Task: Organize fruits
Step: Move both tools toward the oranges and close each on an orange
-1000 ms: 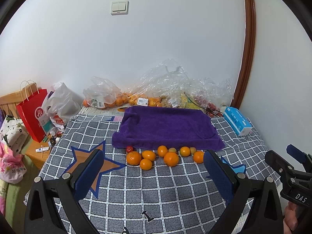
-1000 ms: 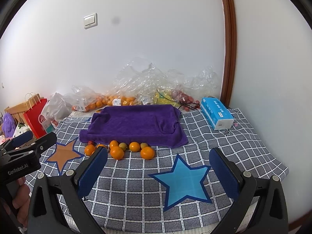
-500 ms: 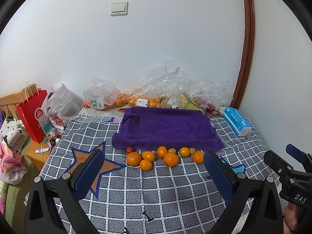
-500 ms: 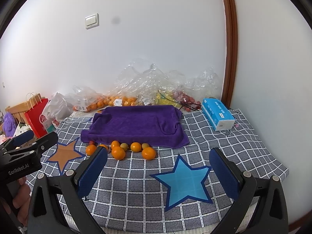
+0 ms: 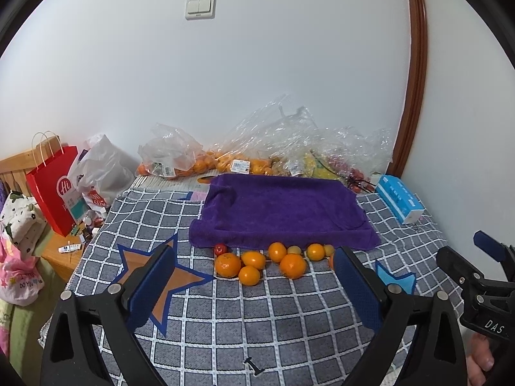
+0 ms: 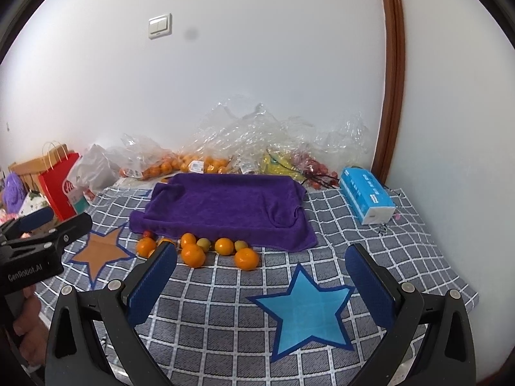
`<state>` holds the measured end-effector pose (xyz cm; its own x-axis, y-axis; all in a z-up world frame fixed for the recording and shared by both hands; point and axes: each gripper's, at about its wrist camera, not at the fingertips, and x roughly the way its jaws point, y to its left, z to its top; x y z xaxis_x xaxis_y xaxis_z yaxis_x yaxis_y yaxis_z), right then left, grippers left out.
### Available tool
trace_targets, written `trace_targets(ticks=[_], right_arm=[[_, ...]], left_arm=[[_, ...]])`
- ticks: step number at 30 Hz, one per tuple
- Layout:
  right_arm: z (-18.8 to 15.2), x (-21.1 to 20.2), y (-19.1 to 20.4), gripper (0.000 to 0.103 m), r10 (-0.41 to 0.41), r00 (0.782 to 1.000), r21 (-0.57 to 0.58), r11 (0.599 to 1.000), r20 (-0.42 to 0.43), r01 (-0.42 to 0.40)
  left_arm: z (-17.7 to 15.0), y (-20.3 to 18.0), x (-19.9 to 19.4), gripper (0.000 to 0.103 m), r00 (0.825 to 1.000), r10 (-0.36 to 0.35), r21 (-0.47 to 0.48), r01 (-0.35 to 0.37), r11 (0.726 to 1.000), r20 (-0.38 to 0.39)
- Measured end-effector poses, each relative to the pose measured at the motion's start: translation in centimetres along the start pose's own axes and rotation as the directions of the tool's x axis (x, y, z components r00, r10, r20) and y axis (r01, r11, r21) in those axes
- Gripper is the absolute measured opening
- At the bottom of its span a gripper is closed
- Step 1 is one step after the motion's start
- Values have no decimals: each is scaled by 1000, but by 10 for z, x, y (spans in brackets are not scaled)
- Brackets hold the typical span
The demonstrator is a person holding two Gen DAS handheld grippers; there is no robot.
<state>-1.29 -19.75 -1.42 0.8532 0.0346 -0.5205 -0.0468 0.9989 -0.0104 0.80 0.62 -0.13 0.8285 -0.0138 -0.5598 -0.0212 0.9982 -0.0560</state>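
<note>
The loose fruits [image 5: 257,260] lie in a ragged row on the checked cloth, right against the near hem of the purple towel [image 5: 280,209], at about twelve o'clock from my left claw [image 5: 254,292] and eleven o'clock from my right claw [image 6: 260,283]. Most are glossy orange rounds of differing size, some touching; among them sit two small yellow-green ones [image 5: 294,250] and a little red one [image 5: 220,249] at the nine o'clock end. They look smooth and firm, so my worry is rolling: if I close on one off-centre it may squirt out of the pads, bump its neighbours, and send them across the cloth toward the edge. The cloth looks soft and uneven, which I judge could tip a released fruit. The smallest ones may slip between my pads, and too hard a squeeze could bruise them. One orange [image 5: 331,260] is half hidden behind my left claw's right finger, easy to knock unseen. Both claws are spread wide and hold nothing, hovering short of the row. Further out, bagged fruit in clear plastic [image 5: 257,157] lines the wall, with a blue tissue pack [image 5: 399,201] at two o'clock.
</note>
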Motion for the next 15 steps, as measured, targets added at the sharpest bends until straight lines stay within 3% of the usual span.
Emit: trace_targets(ticks=[15], right_arm=[[-12,83,-5,103,7,993,34,999,-119,-3]], left_arm=[[-8,28,59,99,998,9,-31,-11,999,-61]])
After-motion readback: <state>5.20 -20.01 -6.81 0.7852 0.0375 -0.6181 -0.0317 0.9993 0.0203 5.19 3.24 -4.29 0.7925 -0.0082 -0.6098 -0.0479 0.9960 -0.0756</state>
